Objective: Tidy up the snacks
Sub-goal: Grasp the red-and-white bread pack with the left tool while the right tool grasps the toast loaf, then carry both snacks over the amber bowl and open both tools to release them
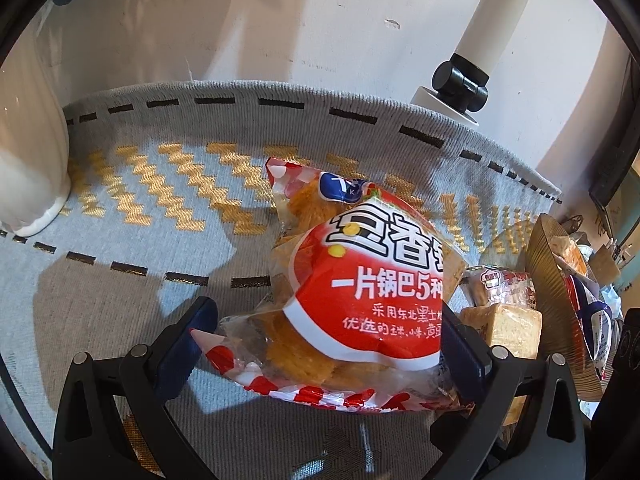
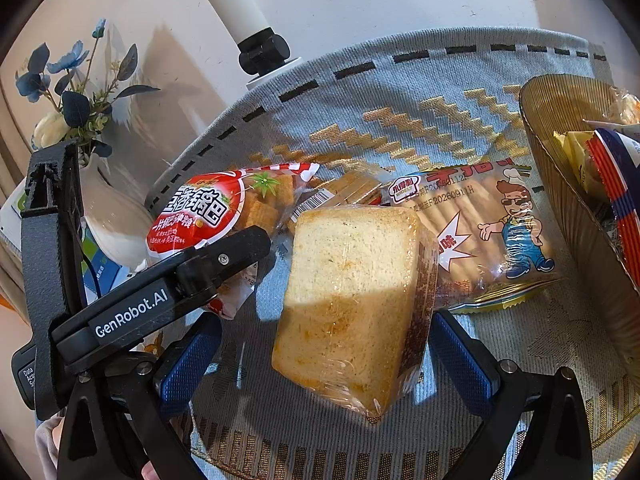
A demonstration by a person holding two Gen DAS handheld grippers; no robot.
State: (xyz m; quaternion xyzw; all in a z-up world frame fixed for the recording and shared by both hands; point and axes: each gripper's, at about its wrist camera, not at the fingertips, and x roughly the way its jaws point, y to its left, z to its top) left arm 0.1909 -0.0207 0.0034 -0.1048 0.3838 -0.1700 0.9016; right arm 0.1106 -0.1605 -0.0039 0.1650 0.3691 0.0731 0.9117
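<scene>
A red rice-crust snack bag point(image 1: 360, 280) lies on the grey runner between the wide-apart fingers of my left gripper point(image 1: 326, 340), which is open. Its right finger touches the bag's side, and its left finger meets only the crimped corner. In the right wrist view the same bag point(image 2: 188, 216) sits behind one of the left gripper's fingers point(image 2: 240, 246). A plastic-wrapped bread slice point(image 2: 352, 300) lies between the fingers of my right gripper point(image 2: 326, 356), also open, with a gap on its left side. Just beyond is a bag of biscuit sticks point(image 2: 480, 236).
A ribbed golden bowl point(image 2: 560, 184) holding several packets stands at the right, seen also as the bowl point(image 1: 552, 292) in the left view. A white vase point(image 2: 108, 216) with blue flowers is at the left. A white post with a black clamp point(image 1: 460, 84) stands at the runner's far edge.
</scene>
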